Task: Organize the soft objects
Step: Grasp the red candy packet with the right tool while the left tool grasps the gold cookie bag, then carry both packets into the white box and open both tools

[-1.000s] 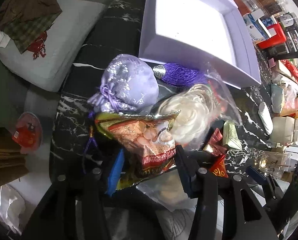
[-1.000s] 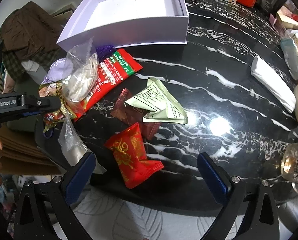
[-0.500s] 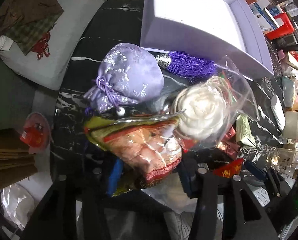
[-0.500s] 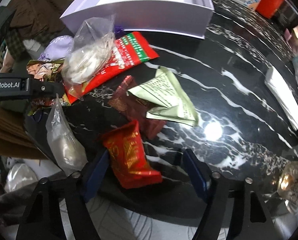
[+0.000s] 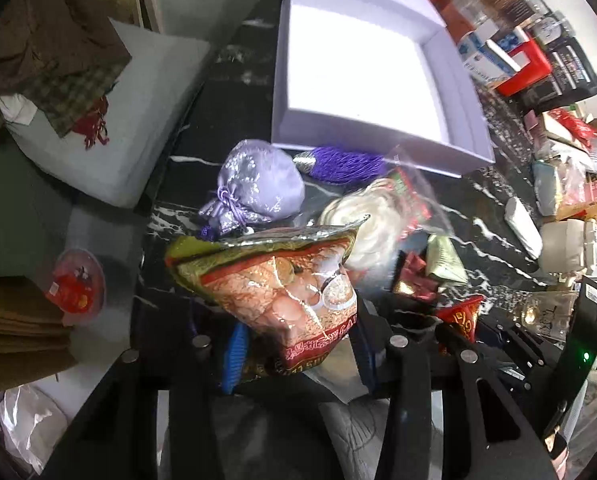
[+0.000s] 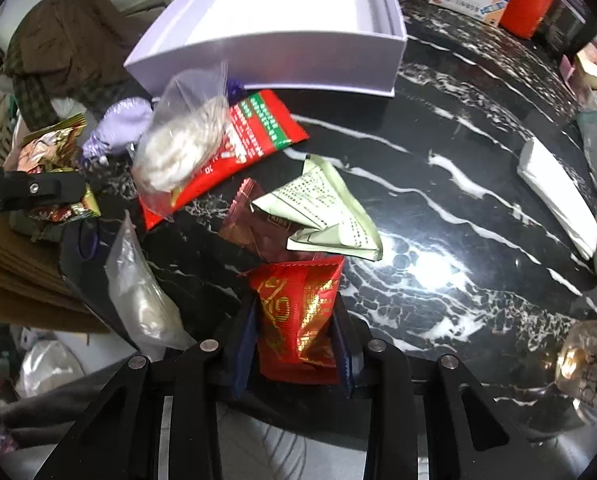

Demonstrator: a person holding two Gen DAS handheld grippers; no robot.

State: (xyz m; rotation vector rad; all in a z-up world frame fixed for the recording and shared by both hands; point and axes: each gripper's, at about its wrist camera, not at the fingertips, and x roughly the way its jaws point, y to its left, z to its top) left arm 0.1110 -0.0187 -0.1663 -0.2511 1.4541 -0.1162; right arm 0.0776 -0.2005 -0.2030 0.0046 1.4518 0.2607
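You are clamping the left tool point(image 5: 298, 344) on the snack bag point(image 5: 294, 292) and the right tool point(image 6: 294, 344) on the red packet point(image 6: 298, 316), near the desk point(image 6: 438, 184) edge. Both are light, crinkly and slippery; grip mid-body.

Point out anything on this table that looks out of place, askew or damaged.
Nothing looks torn or spilled. The oddity is the white box: it sits empty while the soft packets lie jumbled in front of it. A clear bag lies on top of the red-green packet, and the pale green packet lies on the maroon packet.
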